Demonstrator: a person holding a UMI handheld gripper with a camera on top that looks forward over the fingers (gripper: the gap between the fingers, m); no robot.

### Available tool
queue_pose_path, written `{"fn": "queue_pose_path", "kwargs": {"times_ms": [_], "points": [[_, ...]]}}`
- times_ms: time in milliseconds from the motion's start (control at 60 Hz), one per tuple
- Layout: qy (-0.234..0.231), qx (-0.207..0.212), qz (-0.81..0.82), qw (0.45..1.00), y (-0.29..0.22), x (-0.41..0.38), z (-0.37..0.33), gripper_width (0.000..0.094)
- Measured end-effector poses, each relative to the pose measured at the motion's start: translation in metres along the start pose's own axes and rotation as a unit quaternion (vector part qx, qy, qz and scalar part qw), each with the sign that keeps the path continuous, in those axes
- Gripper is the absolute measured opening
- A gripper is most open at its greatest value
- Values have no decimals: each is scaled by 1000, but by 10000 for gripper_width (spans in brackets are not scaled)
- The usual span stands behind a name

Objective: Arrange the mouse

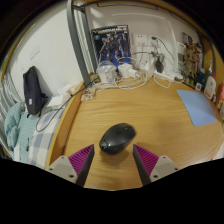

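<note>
Far left, off the counter's edge: a dark bag [33,90] beside pale cloth. Wooden counter [150,108] runs rightward from there. Mouse [117,137] near its front edge: black, rounded, glossy, low-domed, resting on the wood on its own. Hand-held gripper [116,159] released, fingers spread; pink pads [80,158] sit at either side. Mouse lies just ahead of the fingertips, centred on the gap between them, not touched by either finger. Behind, against the wall: a poster [110,45], white cables. Right: a blue sheet [197,107] flat on the counter.
</note>
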State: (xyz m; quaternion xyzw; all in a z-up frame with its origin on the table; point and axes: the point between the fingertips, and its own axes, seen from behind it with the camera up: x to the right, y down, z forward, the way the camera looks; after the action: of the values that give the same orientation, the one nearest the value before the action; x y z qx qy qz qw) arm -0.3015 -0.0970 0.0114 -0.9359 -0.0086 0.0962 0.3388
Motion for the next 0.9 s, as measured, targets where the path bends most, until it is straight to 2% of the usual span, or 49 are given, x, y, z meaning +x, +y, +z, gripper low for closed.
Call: {"fn": "queue_pose_path", "kwargs": {"times_ms": [367,500,617,633,683,700,817,900], "points": [[10,-11,2,1000,-36,-17,49,780],[0,-15,-6,1000,-42,-31,58,775],[18,-17,-22,999,-45,-28,64,747],[21,-17,-24,999,-45,-26,64,679],[31,-14,-25,999,-47,-22,65,564],[31,-14,-25,999,-47,-21,65,493],[24,-19,-28,999,-46,-22,66,456],[22,-11,-39,999,-48,-24,66,368]]}}
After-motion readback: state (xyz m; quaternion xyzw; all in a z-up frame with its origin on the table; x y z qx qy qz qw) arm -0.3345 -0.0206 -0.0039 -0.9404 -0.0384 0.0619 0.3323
